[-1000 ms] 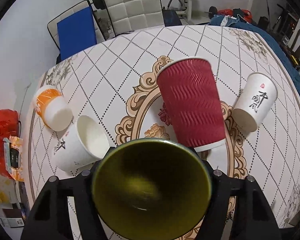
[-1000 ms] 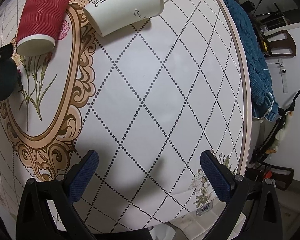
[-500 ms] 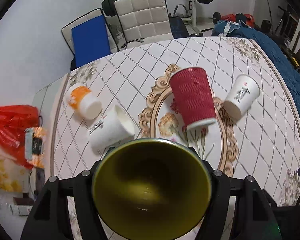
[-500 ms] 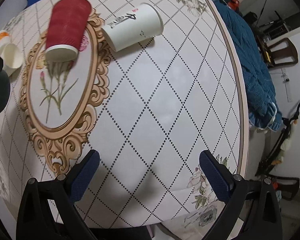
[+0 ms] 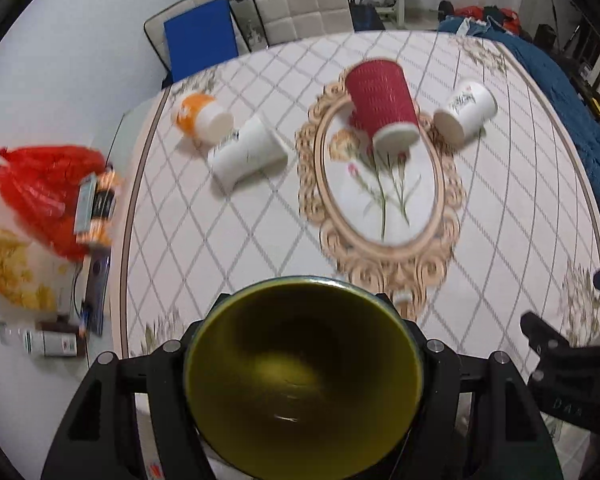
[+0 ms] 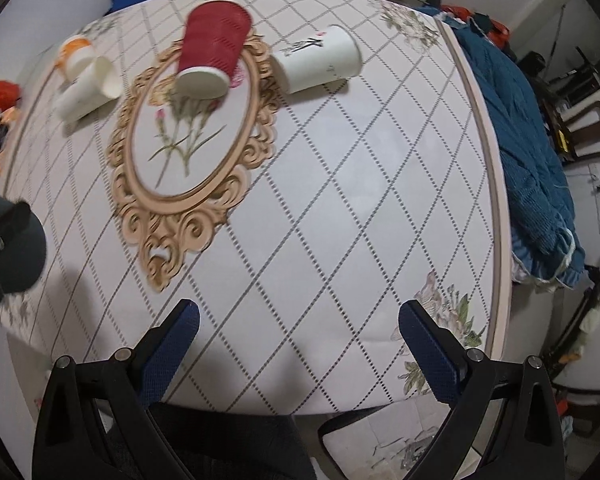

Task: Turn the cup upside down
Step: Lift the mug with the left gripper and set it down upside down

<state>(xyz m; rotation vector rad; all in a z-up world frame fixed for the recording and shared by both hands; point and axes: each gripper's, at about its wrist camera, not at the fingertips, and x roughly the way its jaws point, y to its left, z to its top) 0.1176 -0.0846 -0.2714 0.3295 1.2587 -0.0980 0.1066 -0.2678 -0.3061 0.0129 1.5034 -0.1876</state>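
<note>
Left gripper (image 5: 304, 376): fingers clamped on the round dark cup with the olive-green inside (image 5: 302, 376), its mouth facing my left wrist camera. I hold it aloft at the near edge of the worktop (image 6: 340, 184), which wears a white diamond-patterned cloth.

Right gripper (image 6: 298, 344): blue-padded fingers wide apart, nothing between them, hovering over bare cloth at the near side.

Lying on their sides further out: red ribbed paper cup (image 5: 382, 102) on the gold oval motif, white paper cup with black lettering (image 5: 464, 114) just beside it, another white paper cup (image 5: 246, 154), and a small orange-and-white cup (image 5: 200, 114) near that.

Step in hand, as I judge it: cup lifted, flip not yet done. Next move calls for rolling my left wrist until the mouth points down (frames are motion-blurred, so go slowly), then lowering onto open cloth.
</note>
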